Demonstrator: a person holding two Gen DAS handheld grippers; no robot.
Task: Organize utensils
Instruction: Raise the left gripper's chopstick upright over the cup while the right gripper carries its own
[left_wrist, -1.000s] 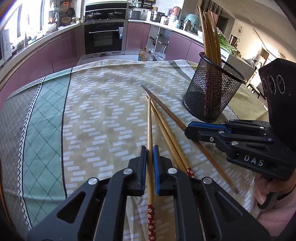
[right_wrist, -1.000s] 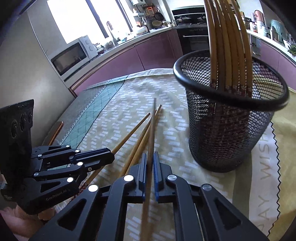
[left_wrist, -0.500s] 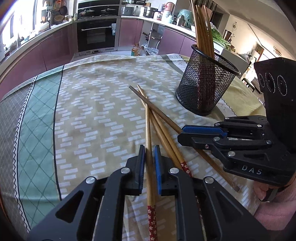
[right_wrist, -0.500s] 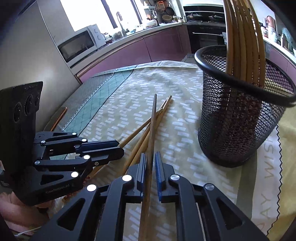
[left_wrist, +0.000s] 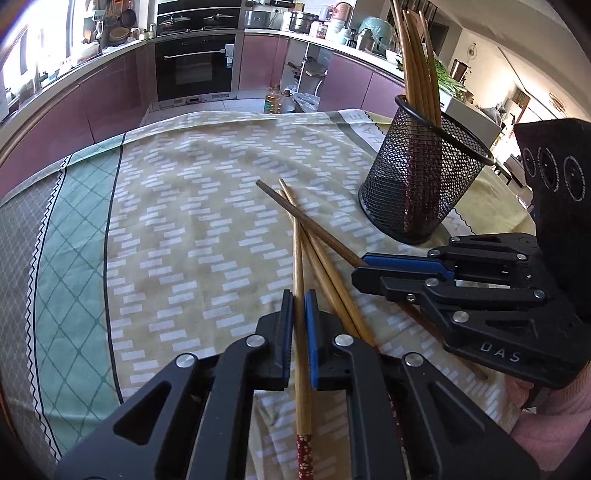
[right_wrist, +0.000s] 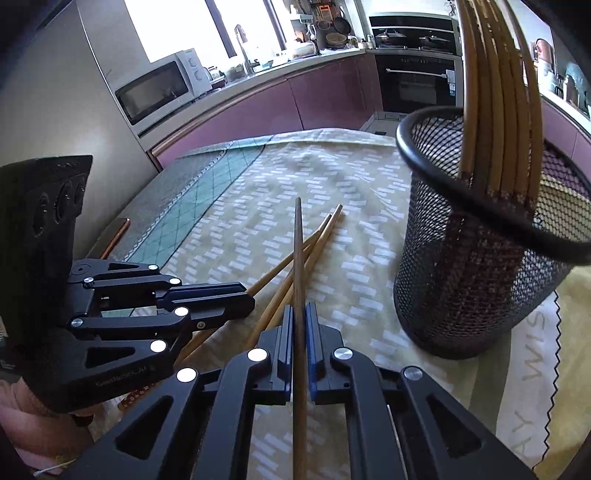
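The left gripper (left_wrist: 299, 325) pinches 1 pale chopstick (left_wrist: 297, 258); the right gripper (right_wrist: 299, 332) pinches the dark chopstick (right_wrist: 297, 251). Both cross 2 loose chopsticks (left_wrist: 332, 280) near the mesh holder (right_wrist: 469, 280); lifting may scatter them.

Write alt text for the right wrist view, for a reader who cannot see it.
The right gripper is shut on a dark chopstick pointing forward over a patterned tablecloth. A black mesh holder with chopsticks stands to the right; the left gripper sits left beside loose bamboo chopsticks.
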